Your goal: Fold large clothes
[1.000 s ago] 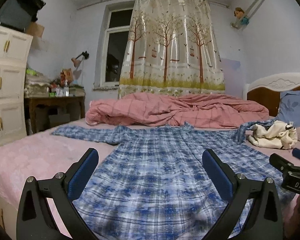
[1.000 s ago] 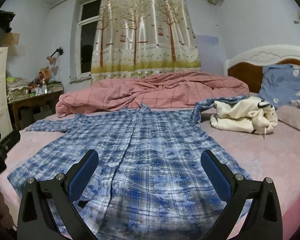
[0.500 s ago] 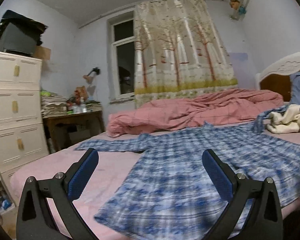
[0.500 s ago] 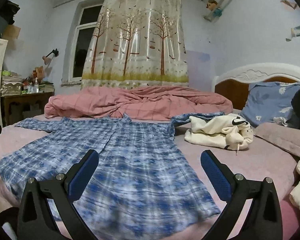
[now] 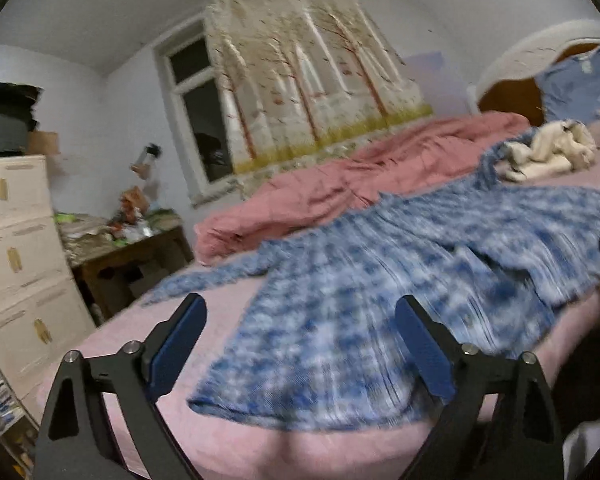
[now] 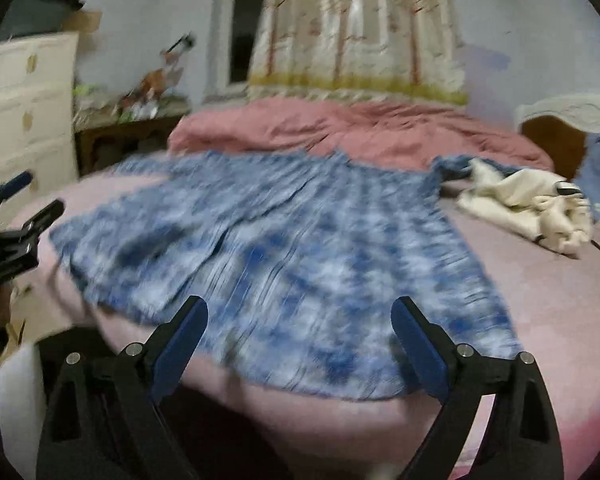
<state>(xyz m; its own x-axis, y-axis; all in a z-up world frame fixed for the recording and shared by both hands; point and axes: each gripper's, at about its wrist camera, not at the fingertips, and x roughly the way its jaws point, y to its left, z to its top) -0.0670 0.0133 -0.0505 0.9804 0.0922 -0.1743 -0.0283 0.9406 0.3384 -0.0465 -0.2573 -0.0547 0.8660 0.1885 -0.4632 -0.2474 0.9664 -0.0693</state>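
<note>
A large blue plaid shirt (image 5: 380, 304) lies spread flat, front up, on the pink bed (image 5: 148, 336), hem toward me and sleeves stretched out sideways. It also shows in the right wrist view (image 6: 284, 264). My left gripper (image 5: 300, 344) is open and empty, above the shirt's left hem corner near the bed's front edge. My right gripper (image 6: 298, 344) is open and empty, just off the front edge over the shirt's hem. The left gripper (image 6: 16, 216) also shows at the left edge of the right wrist view. Both views are motion-blurred.
A crumpled pink quilt (image 5: 360, 184) lies behind the shirt. A cream garment (image 6: 528, 208) sits at the right near the headboard (image 6: 560, 120) and a blue pillow (image 5: 576, 84). A white drawer cabinet (image 5: 16, 264) and a cluttered wooden table (image 5: 132, 252) stand left of the bed.
Both grippers have pulled back and lower toward the bed's front edge, and both views have tilted. The left view swung left. The shirt lies as before. Both grippers stay open.
</note>
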